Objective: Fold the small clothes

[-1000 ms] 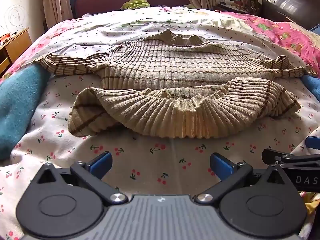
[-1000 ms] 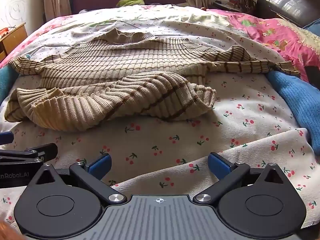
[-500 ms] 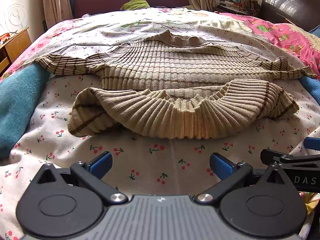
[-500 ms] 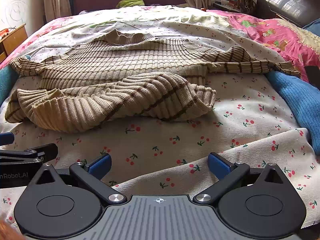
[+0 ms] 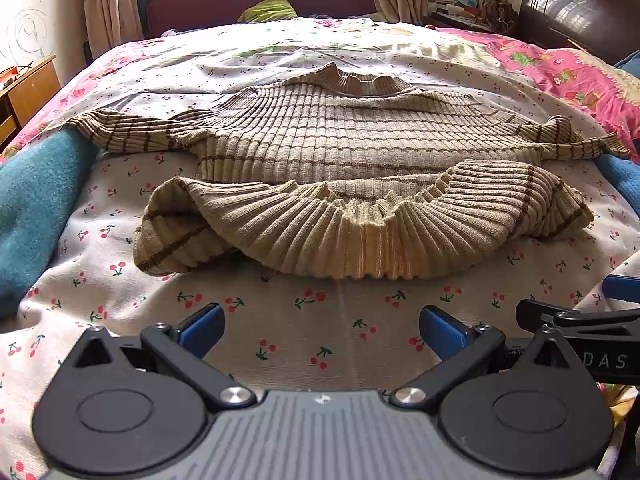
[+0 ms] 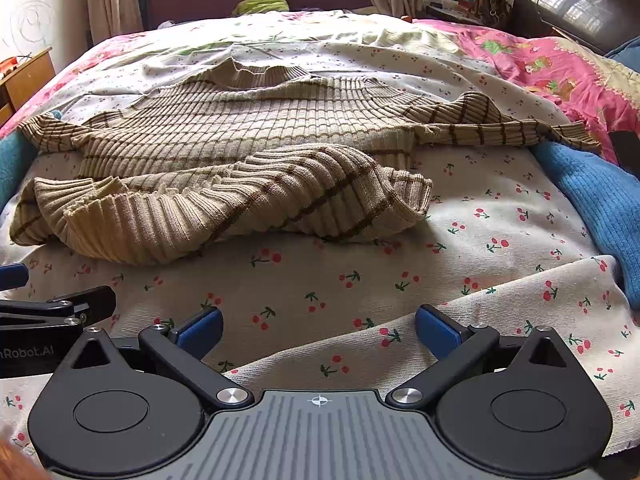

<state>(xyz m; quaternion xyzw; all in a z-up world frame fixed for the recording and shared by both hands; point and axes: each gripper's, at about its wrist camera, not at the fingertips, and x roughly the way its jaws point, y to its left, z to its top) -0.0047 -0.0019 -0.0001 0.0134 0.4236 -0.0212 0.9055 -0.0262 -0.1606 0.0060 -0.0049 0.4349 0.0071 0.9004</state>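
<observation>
Lying spread across the middle of the bed (image 5: 280,344), the tan ribbed sweater (image 5: 340,148) has its collar toward the headboard and both striped sleeves stretched out to the sides, while its hem is folded up over the lower body in a rumpled, bunched roll. Both grippers are held low and roughly level over the near part of the cherry-print sheet (image 6: 320,280), pointing forward along the bed toward the sweater and well short of its folded hem. The left gripper (image 5: 320,328) has its jaws spread wide with nothing between them, its blue fingertips (image 5: 200,326) just above the sheet. The right gripper (image 6: 318,326) sits beside it in the same pose, jaws also wide and empty, over a raised fold of the sheet. Each wrist view catches the neighbouring gripper's black frame at its inner edge, so the two tools are side by side and near each other. A teal blanket (image 5: 32,200) lies at the left edge of the bed under the left sleeve end, and a blue blanket (image 6: 600,200) lies at the right edge near the right sleeve end. A pink patterned quilt (image 6: 540,64) covers the far right side.
</observation>
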